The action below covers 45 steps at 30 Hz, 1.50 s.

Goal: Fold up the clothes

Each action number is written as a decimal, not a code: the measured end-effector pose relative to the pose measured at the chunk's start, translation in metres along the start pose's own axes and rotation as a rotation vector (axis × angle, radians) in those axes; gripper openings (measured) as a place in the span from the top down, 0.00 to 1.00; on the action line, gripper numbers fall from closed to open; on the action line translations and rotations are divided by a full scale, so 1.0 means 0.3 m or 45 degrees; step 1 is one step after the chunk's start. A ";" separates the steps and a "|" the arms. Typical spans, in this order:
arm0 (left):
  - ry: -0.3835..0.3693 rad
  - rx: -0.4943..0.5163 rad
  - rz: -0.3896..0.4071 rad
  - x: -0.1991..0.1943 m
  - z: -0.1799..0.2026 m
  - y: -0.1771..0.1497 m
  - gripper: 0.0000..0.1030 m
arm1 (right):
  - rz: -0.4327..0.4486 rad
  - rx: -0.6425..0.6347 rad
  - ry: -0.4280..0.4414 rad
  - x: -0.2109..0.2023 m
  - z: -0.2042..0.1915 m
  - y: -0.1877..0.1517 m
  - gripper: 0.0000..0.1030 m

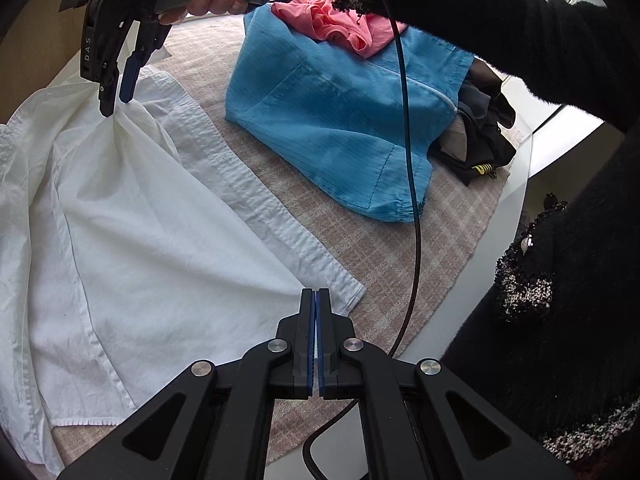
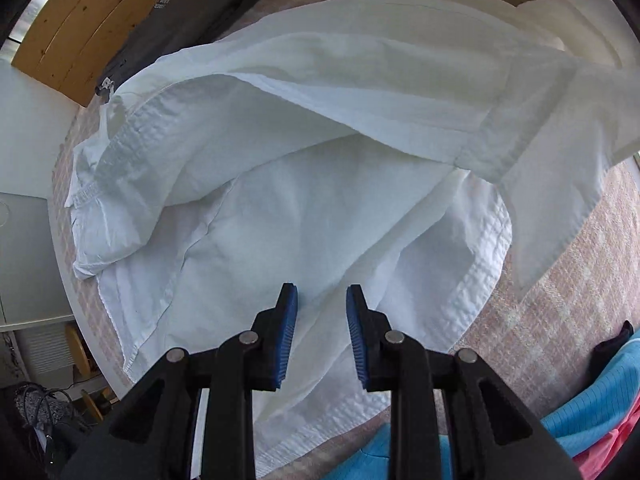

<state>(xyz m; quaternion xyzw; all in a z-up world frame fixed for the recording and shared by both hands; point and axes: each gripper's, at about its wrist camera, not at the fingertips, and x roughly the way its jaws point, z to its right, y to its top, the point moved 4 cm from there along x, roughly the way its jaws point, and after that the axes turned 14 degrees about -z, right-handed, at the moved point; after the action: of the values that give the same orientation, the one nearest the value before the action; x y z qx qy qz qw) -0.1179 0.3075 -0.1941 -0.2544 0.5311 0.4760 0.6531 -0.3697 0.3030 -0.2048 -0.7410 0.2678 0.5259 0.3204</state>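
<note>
My left gripper (image 1: 316,294) fingers are clenched on the white shirt (image 1: 132,216) hem; my right gripper (image 2: 322,300) fingers stand released over the same shirt (blue garment (image 1: 336,120) beside it).

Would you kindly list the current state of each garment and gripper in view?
White shirt: spread open on the cloth, part lifted, unfolded.
Blue garment: folded, lying flat.
Pink garment: crumpled on top of the blue garment.
Black garment: bunched in a heap beside the blue garment.
Dark grey garment: folded flat.
Left gripper: shut at the shirt's edge.
Right gripper: open over the shirt.
</note>
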 end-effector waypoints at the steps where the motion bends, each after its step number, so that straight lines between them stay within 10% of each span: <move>1: 0.002 -0.002 -0.001 0.001 -0.001 -0.001 1.00 | 0.001 -0.004 0.006 0.002 -0.002 -0.011 0.75; 19: 0.032 -0.010 0.010 -0.019 0.001 -0.007 1.00 | -0.034 0.001 0.039 0.075 0.029 0.024 0.86; 26: 0.047 0.010 0.020 -0.038 0.006 -0.011 1.00 | 0.170 0.068 0.279 -0.114 0.106 -0.080 0.94; 29: 0.027 0.030 0.026 -0.033 0.023 -0.004 1.00 | 0.251 0.170 0.214 -0.162 0.221 -0.105 0.94; 34: 0.059 0.074 -0.021 0.024 0.052 0.005 1.00 | 0.147 0.227 0.255 -0.073 0.259 -0.103 0.95; 39: 0.047 0.054 -0.011 0.003 0.043 0.000 1.00 | 0.139 0.169 0.250 -0.069 0.179 -0.072 0.65; 43: 0.060 0.046 -0.008 -0.009 0.037 -0.005 1.00 | 0.063 0.143 0.139 -0.028 0.136 -0.027 0.64; 44: 0.063 0.045 -0.010 -0.010 0.037 -0.007 1.00 | 0.078 0.144 0.136 -0.039 0.142 -0.030 0.66; 45: 0.068 0.044 -0.009 -0.011 0.038 -0.010 1.00 | 0.092 0.146 0.133 -0.049 0.147 -0.033 0.92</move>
<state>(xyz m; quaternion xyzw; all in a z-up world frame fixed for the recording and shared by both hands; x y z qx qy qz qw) -0.1101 0.3147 -0.1879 -0.2575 0.5556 0.4574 0.6448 -0.3938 0.3437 -0.1997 -0.7376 0.3404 0.4818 0.3286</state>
